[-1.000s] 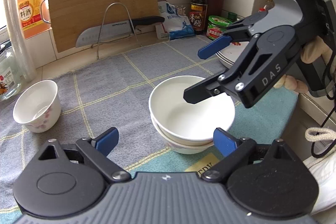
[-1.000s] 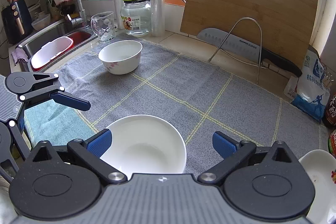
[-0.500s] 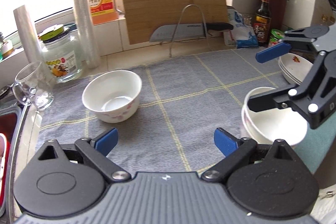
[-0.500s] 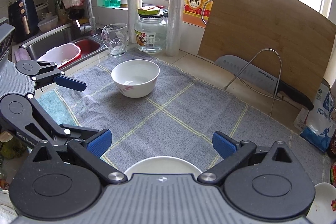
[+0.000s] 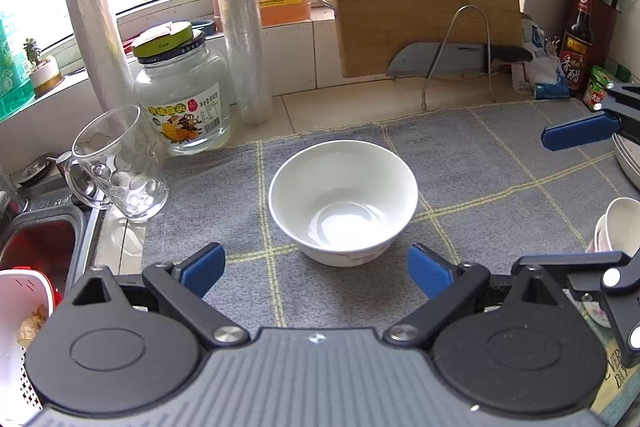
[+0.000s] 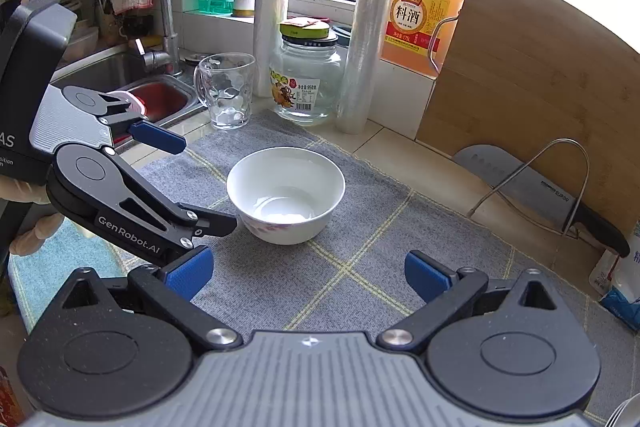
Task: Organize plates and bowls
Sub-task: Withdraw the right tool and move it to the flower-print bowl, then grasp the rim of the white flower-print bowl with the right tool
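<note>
White bowl (image 5: 343, 201) on grey mat (image 5: 480, 163), glass mug (image 5: 120, 167) nearby, both hand-held grippers agape, empty

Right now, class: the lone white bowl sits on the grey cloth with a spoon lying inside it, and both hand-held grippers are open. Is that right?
Not quite. The white bowl is empty; the left wrist view looks straight into it and shows no spoon. The rest holds: it sits on the grey cloth, and the left hand-held gripper and right hand-held gripper are both open.

Bowl (image 5: 343, 201) on mat (image 5: 480, 155), jar (image 5: 182, 103) behind-left.
</note>
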The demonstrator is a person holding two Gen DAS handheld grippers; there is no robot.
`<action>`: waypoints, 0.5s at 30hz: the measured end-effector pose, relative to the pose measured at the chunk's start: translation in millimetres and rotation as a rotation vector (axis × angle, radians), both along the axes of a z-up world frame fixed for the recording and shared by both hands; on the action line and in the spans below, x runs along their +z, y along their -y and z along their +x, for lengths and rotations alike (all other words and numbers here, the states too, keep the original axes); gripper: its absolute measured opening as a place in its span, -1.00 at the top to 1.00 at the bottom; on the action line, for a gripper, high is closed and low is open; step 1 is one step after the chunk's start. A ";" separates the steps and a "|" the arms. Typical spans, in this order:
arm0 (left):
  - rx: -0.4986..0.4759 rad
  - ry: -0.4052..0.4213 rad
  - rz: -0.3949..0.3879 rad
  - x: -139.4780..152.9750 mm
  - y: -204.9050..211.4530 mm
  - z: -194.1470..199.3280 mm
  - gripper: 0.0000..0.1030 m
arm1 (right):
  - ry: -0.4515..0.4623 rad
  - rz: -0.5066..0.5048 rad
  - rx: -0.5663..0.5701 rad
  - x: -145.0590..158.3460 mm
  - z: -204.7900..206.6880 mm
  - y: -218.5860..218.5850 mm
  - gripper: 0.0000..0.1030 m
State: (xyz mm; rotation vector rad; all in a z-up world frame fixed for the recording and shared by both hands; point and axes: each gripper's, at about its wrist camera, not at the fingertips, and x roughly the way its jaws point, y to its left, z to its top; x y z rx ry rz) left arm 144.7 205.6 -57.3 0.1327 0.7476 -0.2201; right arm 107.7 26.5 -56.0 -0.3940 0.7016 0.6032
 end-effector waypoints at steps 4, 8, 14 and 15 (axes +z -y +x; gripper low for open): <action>-0.014 -0.001 -0.015 2.0 -10.0 14.1 -0.89 | -0.020 0.006 -0.001 -5.1 8.8 -8.1 -1.00; -0.034 -0.009 -0.007 -1.4 -14.1 33.2 -0.89 | -0.008 -0.040 -0.012 -16.5 14.2 -23.9 -1.00; -0.078 -0.032 -0.014 -11.8 -16.3 58.8 -0.89 | -0.014 -0.065 -0.014 -27.7 22.7 -40.1 -1.00; -0.086 -0.035 -0.019 -12.8 -16.4 62.1 -0.88 | -0.021 -0.068 -0.015 -29.8 25.1 -42.7 -1.00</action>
